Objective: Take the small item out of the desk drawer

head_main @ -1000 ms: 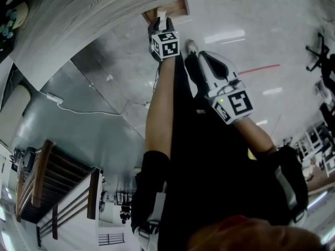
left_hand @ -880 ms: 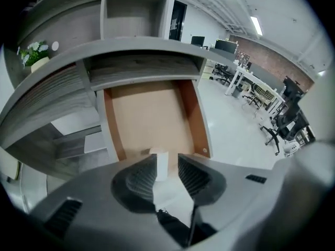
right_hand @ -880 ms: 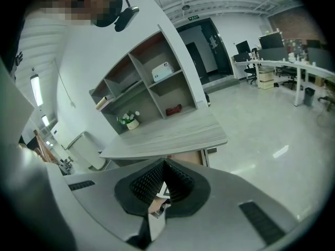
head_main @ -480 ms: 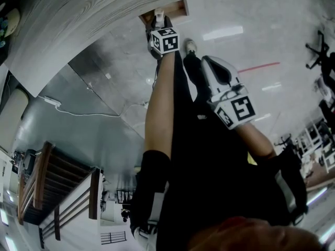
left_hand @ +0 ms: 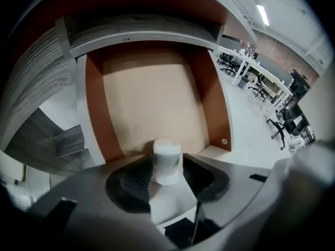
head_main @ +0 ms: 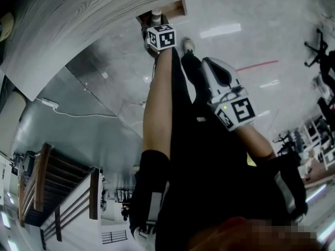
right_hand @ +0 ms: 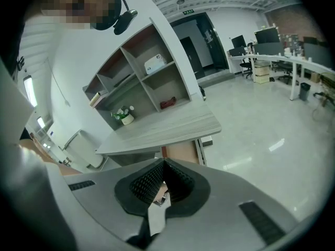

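Note:
A small white cylinder [left_hand: 166,160] stands upright at the front of the open desk drawer [left_hand: 152,103], whose bottom is bare tan board with brown walls. My left gripper [left_hand: 166,174] reaches into the drawer. Its jaws are opening, the cylinder stands between the dark pads, and a slim gap shows at each side. In the head view the left gripper [head_main: 155,21] sits at the drawer [head_main: 175,8] under the grey wood desk top [head_main: 78,14], with the cylinder [head_main: 156,14] at its tip. My right gripper [head_main: 205,61] hangs lower right over the floor, shut and empty.
A white cable [head_main: 78,111] trails over the glossy floor left of my arm. A shoe [head_main: 188,46] stands beside the drawer. A wooden rack [head_main: 57,192] is at the lower left. The right gripper view shows the desk [right_hand: 162,129] and wall shelves [right_hand: 141,77] behind it.
My left gripper has slid a little to the left and further in at the drawer's front. The right gripper has barely shifted.

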### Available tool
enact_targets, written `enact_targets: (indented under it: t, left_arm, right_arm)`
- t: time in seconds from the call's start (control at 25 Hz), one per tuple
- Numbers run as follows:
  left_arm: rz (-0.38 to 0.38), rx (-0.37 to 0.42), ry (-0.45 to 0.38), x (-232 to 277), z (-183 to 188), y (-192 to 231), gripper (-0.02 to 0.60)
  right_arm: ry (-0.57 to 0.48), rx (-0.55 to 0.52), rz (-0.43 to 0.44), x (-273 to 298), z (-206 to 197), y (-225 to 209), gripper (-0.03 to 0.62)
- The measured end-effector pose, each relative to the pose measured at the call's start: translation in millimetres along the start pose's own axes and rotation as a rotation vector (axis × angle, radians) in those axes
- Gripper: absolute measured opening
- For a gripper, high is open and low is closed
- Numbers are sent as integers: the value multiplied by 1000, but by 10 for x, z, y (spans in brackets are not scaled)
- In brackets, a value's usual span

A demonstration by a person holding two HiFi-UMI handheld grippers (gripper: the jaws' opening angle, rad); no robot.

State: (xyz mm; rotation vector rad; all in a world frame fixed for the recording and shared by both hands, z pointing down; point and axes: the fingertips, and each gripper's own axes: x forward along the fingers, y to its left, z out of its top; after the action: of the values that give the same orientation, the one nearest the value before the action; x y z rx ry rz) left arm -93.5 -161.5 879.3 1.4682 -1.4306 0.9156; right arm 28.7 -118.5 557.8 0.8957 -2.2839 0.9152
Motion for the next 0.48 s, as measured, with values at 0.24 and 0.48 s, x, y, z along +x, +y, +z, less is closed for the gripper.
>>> enact_targets:
  t: [0.24,0.48]
  left_arm:
    - [-4,-21,28,66,-7,-13,164]
    - [3,-59,26,97,5,-22,156]
  right_arm:
    - [6,19,-13,12,-33,-44,-1]
    - [5,30,-30,-37,-54,-111,-2]
